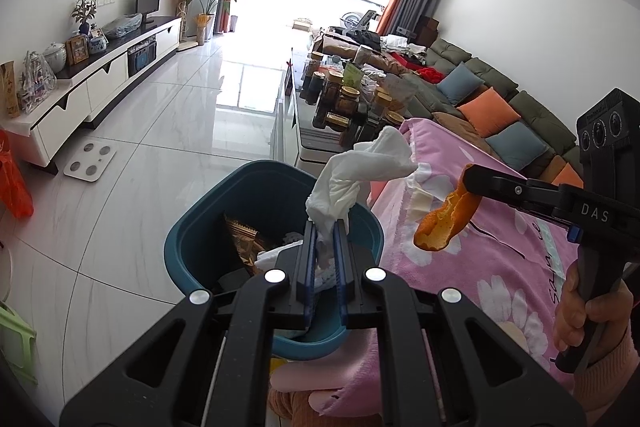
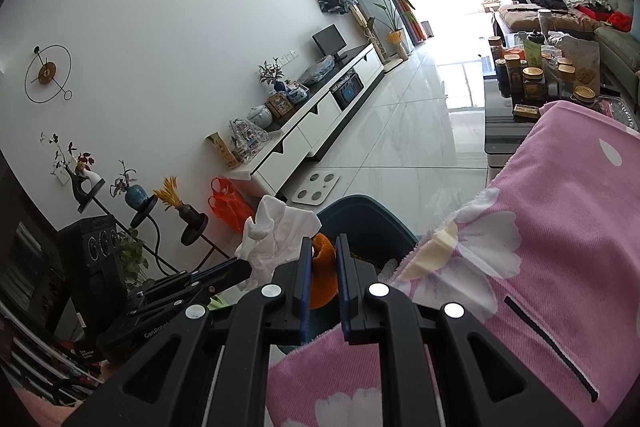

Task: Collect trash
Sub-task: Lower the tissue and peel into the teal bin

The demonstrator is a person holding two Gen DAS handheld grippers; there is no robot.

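My left gripper is shut on a crumpled white tissue and holds it above the blue trash bin, which stands on the floor beside the pink flowered blanket. The bin holds paper and a dark wrapper. My right gripper is shut on an orange peel and holds it over the blanket's edge, right of the bin. The peel and right gripper show in the left wrist view; the tissue and left gripper show in the right wrist view.
A coffee table crowded with jars stands beyond the bin. A green sofa with cushions runs along the right. A white TV cabinet lines the left wall, with a bathroom scale and an orange bag on the tiled floor.
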